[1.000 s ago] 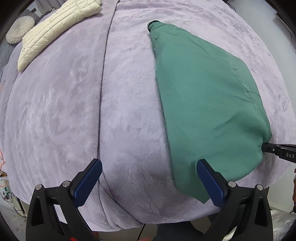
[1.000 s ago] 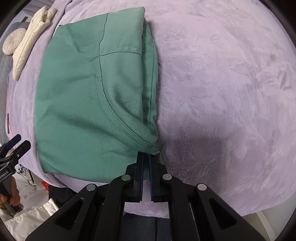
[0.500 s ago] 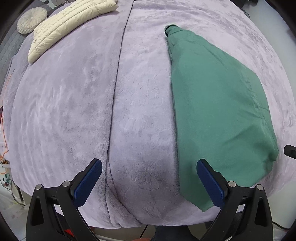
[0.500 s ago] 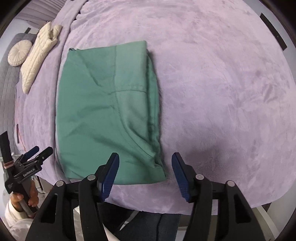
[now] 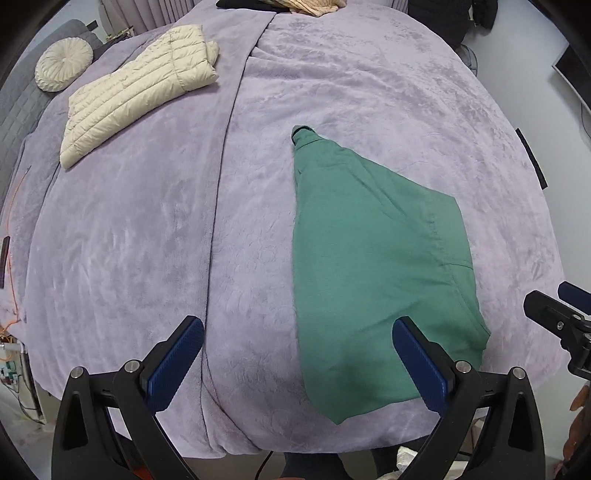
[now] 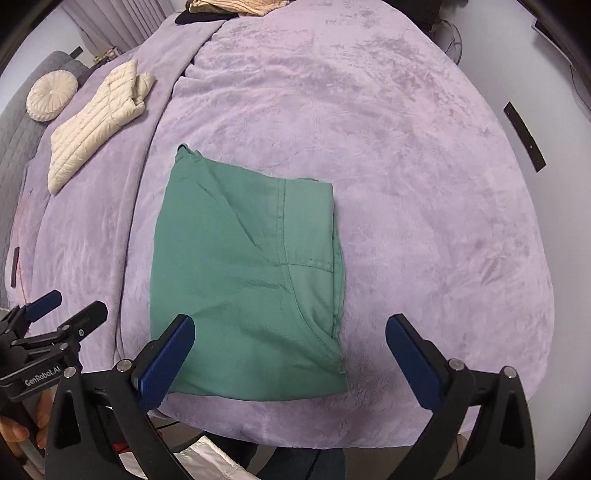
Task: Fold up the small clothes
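A green garment lies folded flat on the lilac blanket near the bed's front edge; it also shows in the right wrist view as a rough rectangle. My left gripper is open and empty, raised above the bed edge, with the garment's near corner under its right finger. My right gripper is open and empty, held above the garment's near edge. The right gripper also shows at the right edge of the left wrist view, and the left gripper at the left of the right wrist view.
A cream quilted jacket lies folded at the far left of the bed, with a round cream cushion beyond it. More clothes are piled at the far end. A seam in the blanket runs front to back.
My right gripper opened, let go of the garment's corner and pulled back and up. My left gripper also drew back and up, so more of the bed shows. The garment stays flat.
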### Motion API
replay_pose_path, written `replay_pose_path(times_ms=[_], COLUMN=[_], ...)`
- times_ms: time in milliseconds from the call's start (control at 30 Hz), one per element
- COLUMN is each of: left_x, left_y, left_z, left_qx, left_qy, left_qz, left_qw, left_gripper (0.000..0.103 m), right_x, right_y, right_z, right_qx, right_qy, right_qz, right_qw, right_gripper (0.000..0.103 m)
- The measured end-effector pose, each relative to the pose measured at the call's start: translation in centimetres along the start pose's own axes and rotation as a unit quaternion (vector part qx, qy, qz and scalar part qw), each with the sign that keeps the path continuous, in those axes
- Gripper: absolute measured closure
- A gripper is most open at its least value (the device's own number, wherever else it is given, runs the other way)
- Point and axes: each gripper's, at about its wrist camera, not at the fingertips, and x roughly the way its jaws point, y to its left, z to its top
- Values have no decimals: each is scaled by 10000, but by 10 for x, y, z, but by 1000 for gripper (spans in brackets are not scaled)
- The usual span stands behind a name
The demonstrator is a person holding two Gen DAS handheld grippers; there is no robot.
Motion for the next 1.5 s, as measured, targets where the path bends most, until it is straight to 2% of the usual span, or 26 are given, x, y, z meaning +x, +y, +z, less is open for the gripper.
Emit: replay_pose_path(times_ms=[100,500,1500], left_x=[-4,-11,-15], left_y=[-3,-4,-6], left_z=[0,-3,-4], left_qx=[13,-63,-55], left_qy=[-26,-88,-124], left_qz=[98,240,287], left_qw=[9999,9997,9995], left_gripper=[1,1,1], right_x=[-4,-10,-11], right_y=[2,1,-1], right_z=[4,4,2], right_qx=[-15,49,50], right_qy=[20,4,25], right_qz=[-166,-189,-179], right_qw=[9999,9998,9998], right_gripper=[0,0,0])
